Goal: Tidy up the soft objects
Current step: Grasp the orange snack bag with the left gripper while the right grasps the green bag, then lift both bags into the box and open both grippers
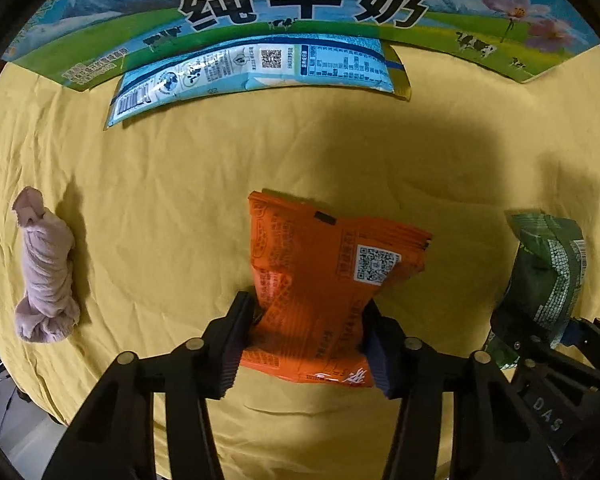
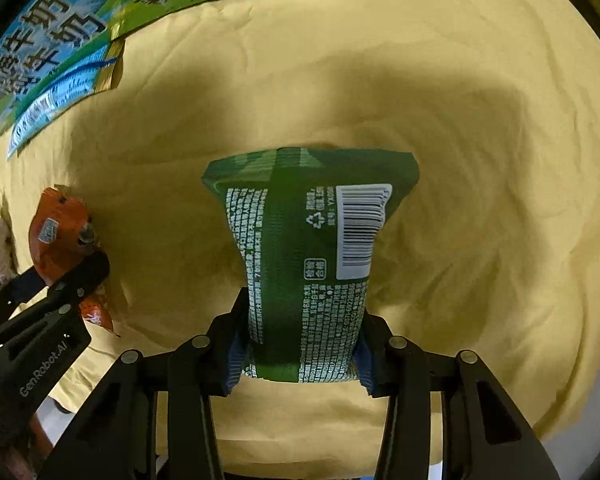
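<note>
1. Yellow cloth (image 1: 180, 184): wrinkled, covers the whole work surface.
2. Milk carton (image 1: 308, 4): flattened, printed, at the far edge.
3. Blue pouch (image 1: 252, 72): lies flat just in front of the carton.
4. Green packet (image 2: 308, 264): lifted at the right, clamped by the right gripper (image 2: 300, 356).
5. Orange packet (image 1: 324, 280): centre, pinched by the left gripper (image 1: 304, 344).
6. Pink rolled cloth (image 1: 46, 272): lies far left, apart.
</note>
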`<state>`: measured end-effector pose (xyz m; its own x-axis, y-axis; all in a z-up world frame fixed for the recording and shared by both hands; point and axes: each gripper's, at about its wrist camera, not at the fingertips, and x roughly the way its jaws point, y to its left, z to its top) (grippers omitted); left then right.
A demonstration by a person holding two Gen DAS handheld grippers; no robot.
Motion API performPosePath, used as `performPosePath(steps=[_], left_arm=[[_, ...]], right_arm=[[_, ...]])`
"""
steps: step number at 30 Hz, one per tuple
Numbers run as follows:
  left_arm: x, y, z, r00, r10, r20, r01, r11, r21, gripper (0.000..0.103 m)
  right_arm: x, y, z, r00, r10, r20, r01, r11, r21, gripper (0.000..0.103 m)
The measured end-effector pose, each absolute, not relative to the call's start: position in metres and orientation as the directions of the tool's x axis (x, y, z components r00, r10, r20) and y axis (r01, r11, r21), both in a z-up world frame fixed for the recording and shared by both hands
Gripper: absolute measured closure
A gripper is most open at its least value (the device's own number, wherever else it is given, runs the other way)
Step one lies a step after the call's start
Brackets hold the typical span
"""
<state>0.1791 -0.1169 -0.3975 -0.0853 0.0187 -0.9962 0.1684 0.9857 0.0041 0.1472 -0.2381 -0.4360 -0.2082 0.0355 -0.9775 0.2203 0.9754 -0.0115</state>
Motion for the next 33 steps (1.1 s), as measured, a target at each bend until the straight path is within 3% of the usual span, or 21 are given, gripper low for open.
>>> performPosePath(steps=[10,29,33], left_arm=[[0.166,-0.108,-0.345,-0.017,-0.006,-1.0,0.159,0.987,-0.009,0.061],[0.159,-0.085,-0.181,0.221,-0.172,-0.96,0.171,0.976,-0.135,0.064],[0.175,-0.083,-0.17,0.241,-0.213,-0.947,0.176,0.969,-0.173,0.064]], right_arm=[[0.145,-0.22,-0.406,-0.162,0.059,-0.985,0.189,0.982,0.028,0.064],[0.145,-0.219,-0.238,0.084,0.153,-0.985,0.113,0.98,0.162,0.065],[0.146,-0.226,-0.201,0.133,0.175,-0.976,0.104,0.976,0.189,0.065]])
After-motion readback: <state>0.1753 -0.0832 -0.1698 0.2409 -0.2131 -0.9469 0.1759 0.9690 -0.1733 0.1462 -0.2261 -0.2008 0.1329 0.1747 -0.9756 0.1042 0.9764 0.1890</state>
